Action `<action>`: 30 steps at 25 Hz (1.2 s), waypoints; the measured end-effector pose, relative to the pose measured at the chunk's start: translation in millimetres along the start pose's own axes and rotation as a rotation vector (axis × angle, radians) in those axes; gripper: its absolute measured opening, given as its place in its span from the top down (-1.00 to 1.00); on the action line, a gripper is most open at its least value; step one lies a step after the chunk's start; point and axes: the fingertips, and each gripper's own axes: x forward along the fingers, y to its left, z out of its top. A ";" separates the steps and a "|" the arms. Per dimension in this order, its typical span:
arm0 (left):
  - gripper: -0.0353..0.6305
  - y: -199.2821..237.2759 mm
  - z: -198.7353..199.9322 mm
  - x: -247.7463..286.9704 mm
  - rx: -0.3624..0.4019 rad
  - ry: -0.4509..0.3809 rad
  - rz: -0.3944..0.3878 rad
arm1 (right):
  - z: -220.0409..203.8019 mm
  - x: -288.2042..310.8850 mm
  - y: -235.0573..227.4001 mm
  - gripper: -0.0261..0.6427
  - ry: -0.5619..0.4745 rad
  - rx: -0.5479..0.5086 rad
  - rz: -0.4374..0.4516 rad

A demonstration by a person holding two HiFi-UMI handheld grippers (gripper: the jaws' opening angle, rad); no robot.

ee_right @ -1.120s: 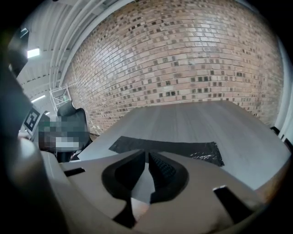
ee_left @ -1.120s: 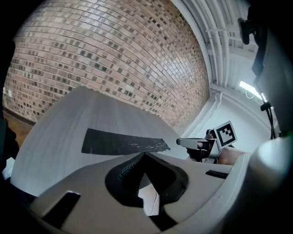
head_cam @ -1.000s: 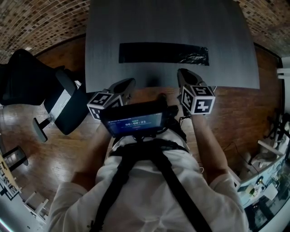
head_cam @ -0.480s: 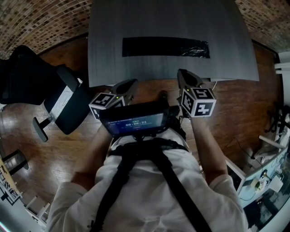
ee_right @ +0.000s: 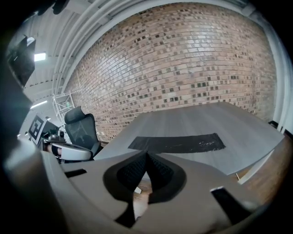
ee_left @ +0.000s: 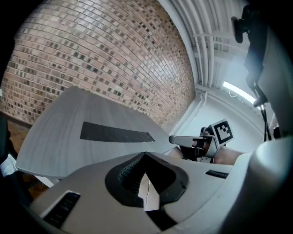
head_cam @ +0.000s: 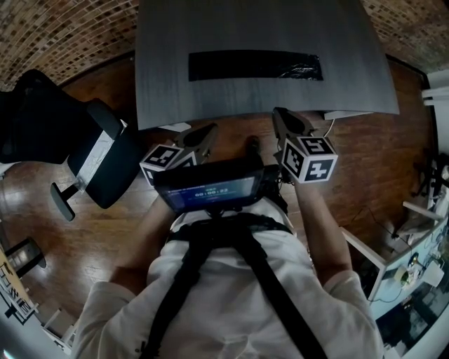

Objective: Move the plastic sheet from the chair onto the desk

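The job looks done: the sheet (head_cam: 255, 65) lies flat on the desk (head_cam: 259, 21), a long dark strip across its middle, parallel to the near edge and well apart from the chair (head_cam: 84, 151) at your left. No part of it hangs over the edge or reaches the chair. As far as these views show, nothing is left to carry; at most you might check that it lies as you want it. Your left gripper (head_cam: 209, 130) and right gripper (head_cam: 282, 114) hang side by side in front of your chest, over the wooden floor just short of the desk's near edge, both pointing toward the desk and tilted somewhat down. Each has its jaws pressed together with nothing between them, and neither touches the sheet or the desk.
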 end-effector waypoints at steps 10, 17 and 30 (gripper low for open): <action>0.89 -6.8 -7.2 -9.0 0.006 -0.001 -0.017 | -7.0 -8.4 11.4 0.91 0.011 -0.020 0.010; 0.89 -6.9 -10.2 -10.6 0.000 -0.004 -0.012 | -10.2 -7.6 14.8 0.91 0.025 -0.040 0.023; 0.89 -10.7 -18.5 -7.5 0.000 0.002 -0.023 | -17.6 -12.0 11.5 0.91 0.053 -0.079 0.023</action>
